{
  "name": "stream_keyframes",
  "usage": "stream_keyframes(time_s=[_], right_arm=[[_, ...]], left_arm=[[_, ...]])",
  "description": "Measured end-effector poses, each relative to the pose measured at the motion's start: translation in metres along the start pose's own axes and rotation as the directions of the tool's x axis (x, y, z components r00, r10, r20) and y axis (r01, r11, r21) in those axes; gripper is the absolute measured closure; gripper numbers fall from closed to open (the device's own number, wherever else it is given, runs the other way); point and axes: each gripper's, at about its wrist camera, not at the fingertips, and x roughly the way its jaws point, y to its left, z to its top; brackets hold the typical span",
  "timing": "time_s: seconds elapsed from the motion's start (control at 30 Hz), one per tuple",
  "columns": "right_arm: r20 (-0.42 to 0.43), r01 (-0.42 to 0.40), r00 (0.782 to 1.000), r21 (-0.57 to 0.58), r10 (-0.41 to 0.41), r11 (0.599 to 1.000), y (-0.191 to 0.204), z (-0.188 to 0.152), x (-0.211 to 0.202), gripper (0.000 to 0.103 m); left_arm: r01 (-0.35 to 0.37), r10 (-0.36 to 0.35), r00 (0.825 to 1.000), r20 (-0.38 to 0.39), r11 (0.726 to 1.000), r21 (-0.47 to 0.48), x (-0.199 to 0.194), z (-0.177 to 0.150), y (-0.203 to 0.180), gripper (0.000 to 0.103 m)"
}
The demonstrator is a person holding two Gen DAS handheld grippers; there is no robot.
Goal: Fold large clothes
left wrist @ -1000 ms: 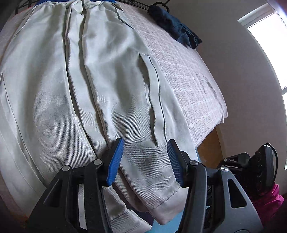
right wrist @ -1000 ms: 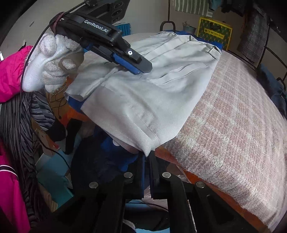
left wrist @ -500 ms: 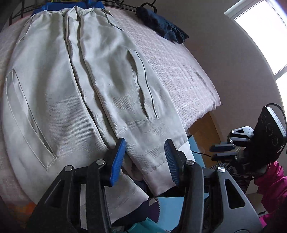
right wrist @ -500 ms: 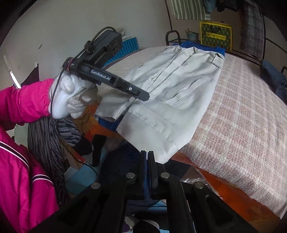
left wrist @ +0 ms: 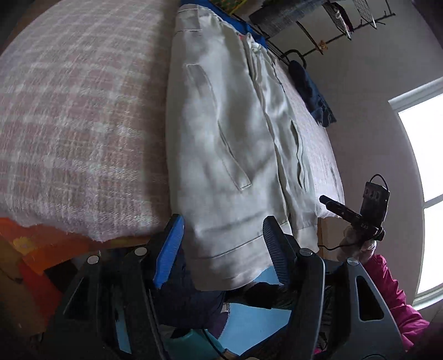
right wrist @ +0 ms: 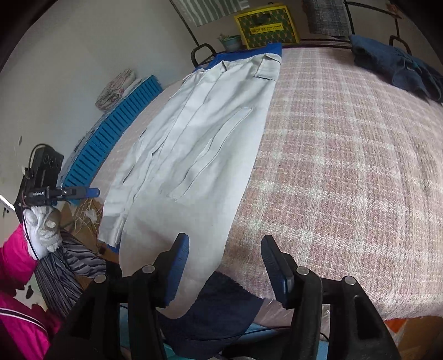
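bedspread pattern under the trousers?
Pink-and-white plaid weave on the bedspread, clearest in the right wrist view.

We see a bed covered by a pink-and-white checked woven blanket [right wrist: 346,155], with an orange patterned sheet [left wrist: 41,243] showing under its near edge. Plain pale walls [left wrist: 368,116] close the room. A bright white-framed window [left wrist: 426,171] lets in daylight on one side. A black metal bedframe rail [right wrist: 203,51] runs along the far end. Beyond it we see a yellow-bordered green box [right wrist: 267,27], a small potted plant [right wrist: 229,41] and a green striped cloth [right wrist: 202,11] hanging on the wall. A blue slatted plastic crate [right wrist: 110,141] stands beside the bed.
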Motion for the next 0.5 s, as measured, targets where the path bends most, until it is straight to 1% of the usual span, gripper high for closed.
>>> stream_keyframes(time_s=[0.07, 0.13, 0.2, 0.33, 0.37, 0.43, 0.47, 0.5], right_arm=[[-0.017, -0.033, 0.999, 0.053, 0.034, 0.998, -0.012, 0.006, 0.007, 0.042], [-0.041, -0.062, 0.997, 0.089, 0.066, 0.994, -0.018, 0.01, 0.015, 0.042], [-0.042, -0.091, 0.995, 0.091, 0.095, 0.992, -0.019, 0.013, 0.018, 0.042], [-0.065, -0.163, 0.983, 0.084, 0.169, 0.983, -0.013, 0.014, 0.028, 0.042], [-0.072, -0.184, 0.979, 0.083, 0.19, 0.979, -0.011, 0.014, 0.03, 0.042], [-0.108, -0.252, 0.959, 0.101, 0.262, 0.962, -0.006, 0.011, 0.037, 0.049], [-0.123, -0.271, 0.951, 0.11, 0.283, 0.956, -0.004, 0.008, 0.04, 0.051], [-0.123, -0.277, 0.95, 0.103, 0.289, 0.955, 0.0, 0.006, 0.041, 0.051]], left_arm=[[0.036, -0.036, 0.999, 0.0, 0.997, -0.068, 0.002, 0.002, 0.018, 0.042], [0.063, -0.064, 0.998, -0.009, 0.992, -0.109, 0.007, 0.005, 0.03, 0.042], [0.08, -0.084, 0.996, -0.027, 0.989, -0.122, 0.015, 0.008, 0.036, 0.042], [0.116, -0.12, 0.993, -0.023, 0.985, -0.124, 0.022, 0.019, 0.036, 0.042], [0.129, -0.134, 0.991, -0.029, 0.983, -0.134, 0.024, 0.021, 0.036, 0.042], [0.137, -0.143, 0.989, -0.029, 0.98, -0.144, 0.028, 0.021, 0.034, 0.042], [0.148, -0.155, 0.987, -0.043, 0.979, -0.14, 0.029, 0.018, 0.032, 0.042], [0.158, -0.167, 0.984, -0.062, 0.978, -0.135, 0.032, 0.015, 0.03, 0.042]])
